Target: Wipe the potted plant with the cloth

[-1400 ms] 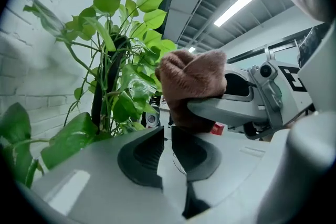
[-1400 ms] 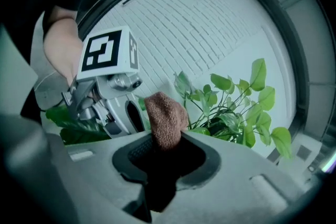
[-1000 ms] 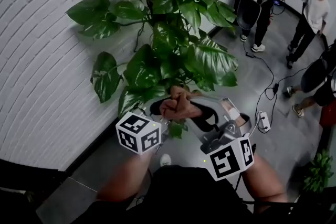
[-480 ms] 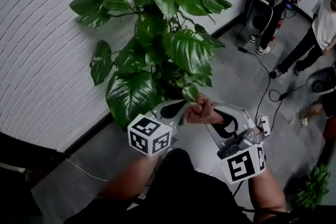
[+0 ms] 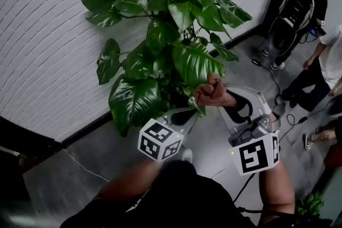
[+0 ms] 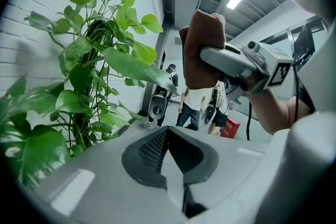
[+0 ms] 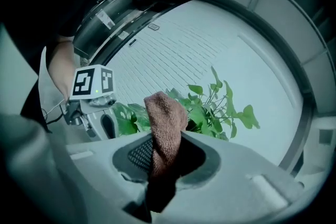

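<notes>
So, right gripper [image 7: 164,168] clamped on cloth [image 7: 166,113], bunched upright; plant [image 5: 172,34] just ahead-left, right side nearer. Left gripper [image 6: 168,162] just closed, empty.

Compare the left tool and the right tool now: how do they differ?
The left tool has just closed on nothing; the right tool is shut on the brown cloth. In the head view the right tool's tip sits farther up the picture than the left tool's. Both point toward the potted plant.

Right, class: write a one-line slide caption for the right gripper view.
Right gripper shut on a brown cloth, potted plant ahead.
</notes>
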Demonstrator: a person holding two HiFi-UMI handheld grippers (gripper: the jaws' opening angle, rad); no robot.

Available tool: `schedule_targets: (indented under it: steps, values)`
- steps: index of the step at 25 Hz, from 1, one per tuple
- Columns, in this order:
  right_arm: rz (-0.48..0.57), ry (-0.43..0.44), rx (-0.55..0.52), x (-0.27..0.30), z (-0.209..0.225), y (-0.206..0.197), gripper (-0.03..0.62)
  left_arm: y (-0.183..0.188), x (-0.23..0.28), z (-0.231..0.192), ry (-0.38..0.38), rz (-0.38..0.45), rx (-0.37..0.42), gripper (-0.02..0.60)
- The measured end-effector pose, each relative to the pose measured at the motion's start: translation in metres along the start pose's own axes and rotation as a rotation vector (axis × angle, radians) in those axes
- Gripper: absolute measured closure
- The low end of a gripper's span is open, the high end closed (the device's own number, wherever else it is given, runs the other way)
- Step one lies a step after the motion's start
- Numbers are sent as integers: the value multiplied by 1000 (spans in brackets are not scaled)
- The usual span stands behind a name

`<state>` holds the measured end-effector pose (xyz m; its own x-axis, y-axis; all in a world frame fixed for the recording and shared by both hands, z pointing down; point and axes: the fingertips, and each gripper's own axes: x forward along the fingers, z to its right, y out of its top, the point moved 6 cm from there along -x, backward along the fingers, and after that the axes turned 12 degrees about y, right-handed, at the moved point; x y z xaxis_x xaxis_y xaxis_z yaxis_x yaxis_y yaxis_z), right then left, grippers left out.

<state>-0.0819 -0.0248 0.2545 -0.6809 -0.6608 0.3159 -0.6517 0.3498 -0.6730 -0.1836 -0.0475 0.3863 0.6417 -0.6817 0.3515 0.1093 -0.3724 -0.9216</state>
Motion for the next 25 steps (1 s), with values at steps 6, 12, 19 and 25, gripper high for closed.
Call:
schedule_targets:
  steps: [6, 12, 19, 25]
  values:
    - [-11, 31, -172, 48, 57, 19, 526, 12, 24, -21, 8, 19, -12, 565]
    - [-12, 101, -308, 94, 75, 29, 526, 26, 41, -32, 10, 64, -19, 565]
    - [-42, 212, -434, 127, 81, 13, 526, 43, 56, -36, 80, 109, -41, 565]
    - [-12, 312, -510, 130, 75, -2, 526, 47, 63, -30, 207, 157, -113, 565]
